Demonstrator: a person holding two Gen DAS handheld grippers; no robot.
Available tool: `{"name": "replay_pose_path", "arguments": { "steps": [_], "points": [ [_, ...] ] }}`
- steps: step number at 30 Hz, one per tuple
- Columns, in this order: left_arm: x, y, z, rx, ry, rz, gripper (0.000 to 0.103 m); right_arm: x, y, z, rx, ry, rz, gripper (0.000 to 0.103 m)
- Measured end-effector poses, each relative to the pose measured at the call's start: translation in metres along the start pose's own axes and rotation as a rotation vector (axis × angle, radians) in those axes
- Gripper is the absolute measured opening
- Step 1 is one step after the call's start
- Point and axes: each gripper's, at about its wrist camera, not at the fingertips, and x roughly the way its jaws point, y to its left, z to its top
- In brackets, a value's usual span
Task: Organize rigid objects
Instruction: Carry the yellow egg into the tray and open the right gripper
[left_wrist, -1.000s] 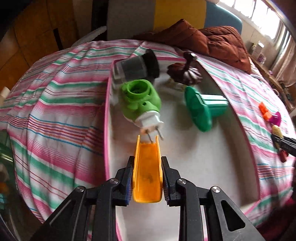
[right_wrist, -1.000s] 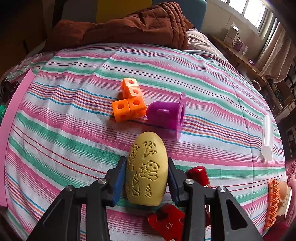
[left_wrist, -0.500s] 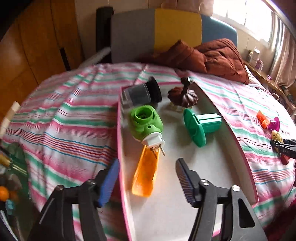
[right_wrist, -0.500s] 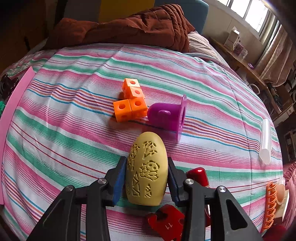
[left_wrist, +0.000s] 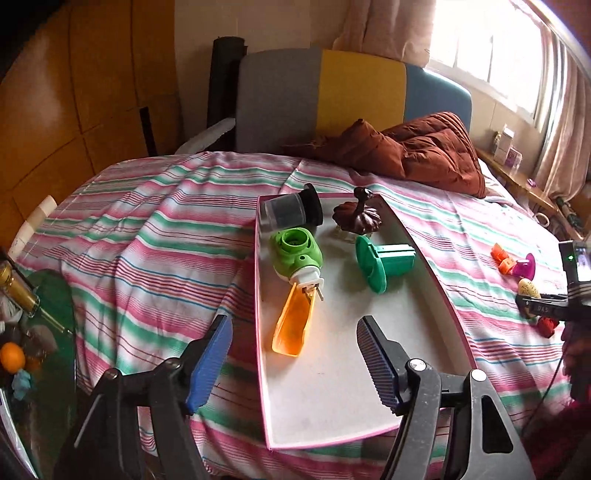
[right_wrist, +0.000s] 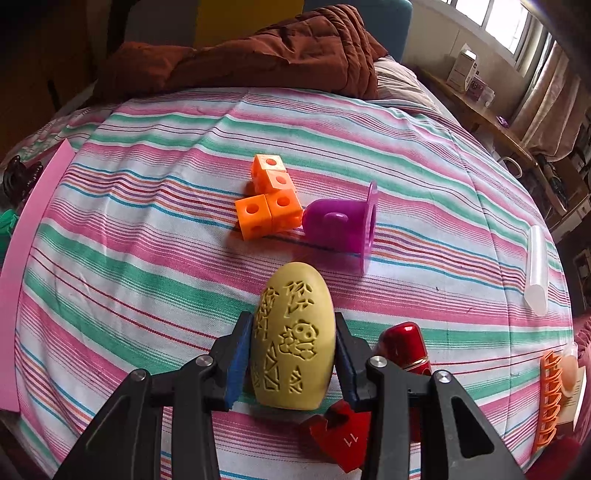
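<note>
- Right gripper (right_wrist: 293, 363) pinches the carved yellow-green egg-shaped block (right_wrist: 293, 338) above the striped bedspread (right_wrist: 147, 236); its smooth curved sides could squirt free.
- Left gripper (left_wrist: 293, 363), spread empty, hovers over the shallow pink-edged white tray (left_wrist: 369, 369); the translucent orange plastic scoop (left_wrist: 293, 325) lies inside, risking a nudge.

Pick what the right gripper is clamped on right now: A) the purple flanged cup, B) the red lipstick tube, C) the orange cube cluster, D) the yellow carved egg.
D: the right gripper has both pads pressed against the sides of the yellow carved egg, while the other three things lie loose on the striped bedspread.
</note>
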Motion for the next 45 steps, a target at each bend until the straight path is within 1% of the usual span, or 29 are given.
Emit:
{"name": "replay_pose_path", "arguments": {
  "steps": [4, 8, 14, 18, 20, 23, 26, 28, 31, 35, 37, 39, 41, 42, 45],
  "points": [
    [-0.003, 0.006, -0.002, -0.020, -0.004, 0.009, 0.071, 0.000, -0.003, 0.000, 0.038, 0.015, 0.022, 0.041],
    [-0.002, 0.012, -0.005, -0.043, 0.001, 0.009, 0.071, -0.003, -0.001, -0.001, 0.064, 0.047, 0.073, 0.041],
    [-0.002, 0.017, -0.009, -0.054, 0.001, 0.018, 0.071, -0.017, 0.029, -0.013, 0.006, 0.076, 0.134, 0.041],
    [-0.001, 0.023, -0.011, -0.066, 0.001, 0.024, 0.071, -0.027, 0.048, -0.017, 0.021, 0.067, 0.194, 0.041],
    [-0.001, 0.027, -0.013, -0.077, -0.001, 0.027, 0.071, -0.039, 0.060, -0.017, 0.017, 0.023, 0.233, 0.041],
    [0.000, 0.032, -0.015, -0.090, 0.002, 0.039, 0.071, -0.061, 0.080, -0.013, -0.007, -0.042, 0.271, 0.041],
    [-0.001, 0.038, -0.016, -0.108, -0.003, 0.045, 0.071, -0.082, 0.102, -0.006, -0.036, -0.099, 0.334, 0.041],
    [-0.001, 0.041, -0.018, -0.118, -0.004, 0.051, 0.071, -0.092, 0.122, -0.001, -0.076, -0.104, 0.379, 0.041],
    [0.000, 0.045, -0.020, -0.125, 0.002, 0.056, 0.071, -0.111, 0.164, 0.002, -0.169, -0.128, 0.441, 0.041],
    [-0.001, 0.049, -0.021, -0.133, 0.003, 0.055, 0.071, -0.117, 0.224, 0.005, -0.277, -0.103, 0.515, 0.041],
    [-0.002, 0.051, -0.021, -0.134, 0.001, 0.059, 0.071, -0.111, 0.252, 0.005, -0.328, -0.069, 0.517, 0.041],
    [-0.002, 0.054, -0.022, -0.141, 0.006, 0.059, 0.071, -0.096, 0.273, 0.008, -0.343, -0.031, 0.504, 0.041],
    [-0.003, 0.057, -0.023, -0.142, 0.004, 0.064, 0.071, -0.079, 0.287, 0.014, -0.320, 0.010, 0.478, 0.041],
    [-0.002, 0.058, -0.024, -0.142, 0.006, 0.069, 0.071, -0.073, 0.292, 0.018, -0.304, 0.009, 0.453, 0.041],
    [-0.001, 0.062, -0.026, -0.148, 0.011, 0.079, 0.071, -0.059, 0.295, 0.027, -0.242, 0.004, 0.443, 0.041]
  ]
}}
